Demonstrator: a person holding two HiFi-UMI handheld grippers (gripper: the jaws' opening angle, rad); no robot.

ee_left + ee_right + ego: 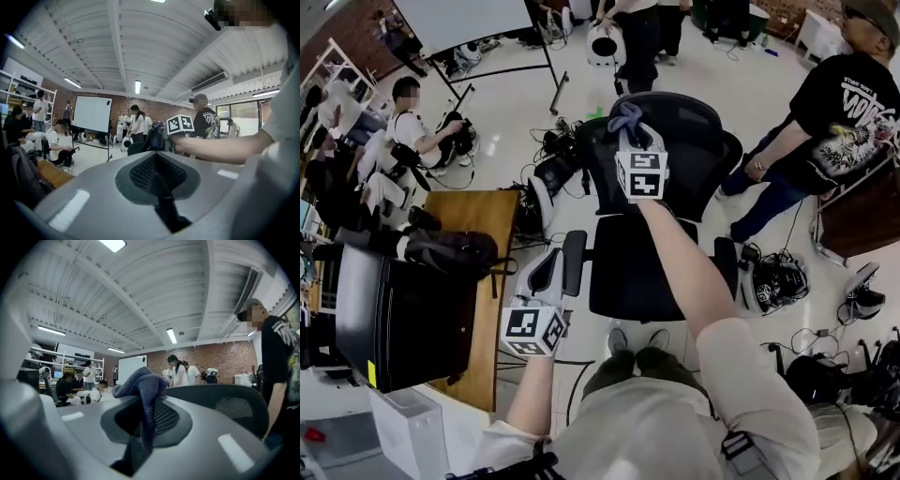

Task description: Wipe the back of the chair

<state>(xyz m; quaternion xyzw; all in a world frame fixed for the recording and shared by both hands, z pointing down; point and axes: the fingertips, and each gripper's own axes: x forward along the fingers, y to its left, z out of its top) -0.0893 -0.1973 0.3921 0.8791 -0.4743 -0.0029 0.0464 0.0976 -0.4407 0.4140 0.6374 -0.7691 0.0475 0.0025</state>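
The black office chair [642, 267] filled the middle of the head view, facing the person, its seat near and its mesh back [698, 141] at the far side. To the left stood a wooden bench [478, 220], and to the right, well apart from the chair, a bystander in a black printed T-shirt [839, 112]. The right gripper [628, 136] was stretched out over the seat to the top edge of the back, left of its middle. Its jaws were clamped on a purple-blue cloth [625, 116], which bunched above the jaws and hung down between them in the right gripper view, with the rim of the back just beyond. Whether the cloth pressed on the mesh or only sat at the rim could not be told. The left gripper [546, 272] hung low, near the person and just beside the chair's left armrest. Its jaws were together with nothing between them, and it took no part in the work. By the look of it, the wiping step was in hand, at or close to its start along the top edge. The next move would call for pressing the cloth flat against the back and drawing it across and down in passes, keeping the grip firm so the cloth did not slip free.
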